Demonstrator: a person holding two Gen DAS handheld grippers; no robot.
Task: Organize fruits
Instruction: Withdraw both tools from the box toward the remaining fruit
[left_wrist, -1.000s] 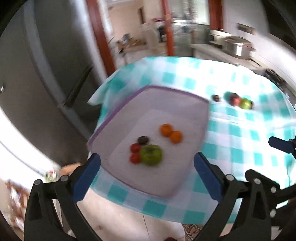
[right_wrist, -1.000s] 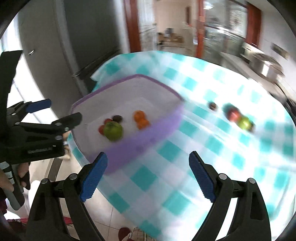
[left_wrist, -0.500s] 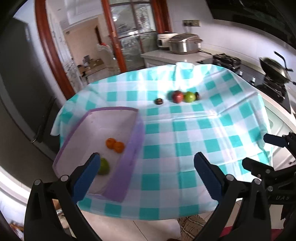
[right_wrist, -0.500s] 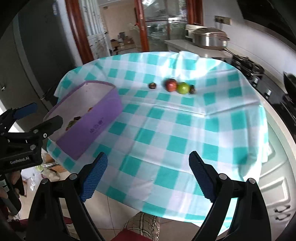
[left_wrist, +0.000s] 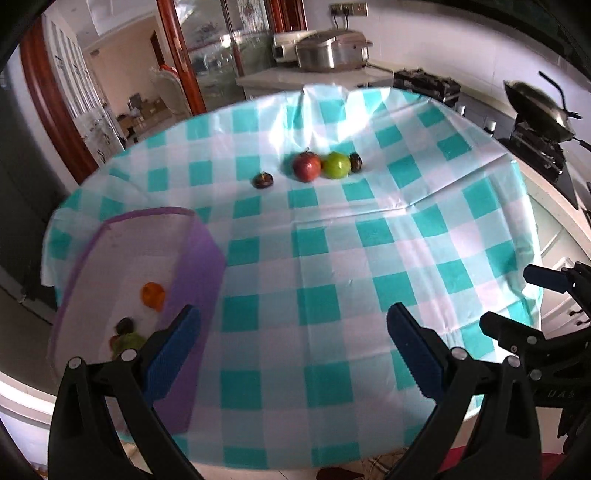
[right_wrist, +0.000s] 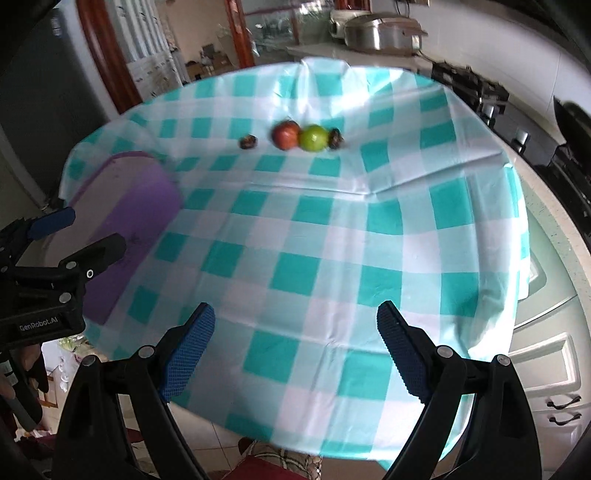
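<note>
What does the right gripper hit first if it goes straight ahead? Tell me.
Probably bare tablecloth: the right gripper, jaws open and empty, points down at the checks. The row of fruit, red apple and green apple, lies farther on. Depth is unclear.

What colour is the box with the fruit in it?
The box is purple outside and on its rim, pale inside. The left wrist view shows it best.

Teal-and-white checked tablecloth (left_wrist: 332, 258), purple bin (left_wrist: 201, 266), red apple (left_wrist: 306, 167), green apple (left_wrist: 337, 165)
</note>
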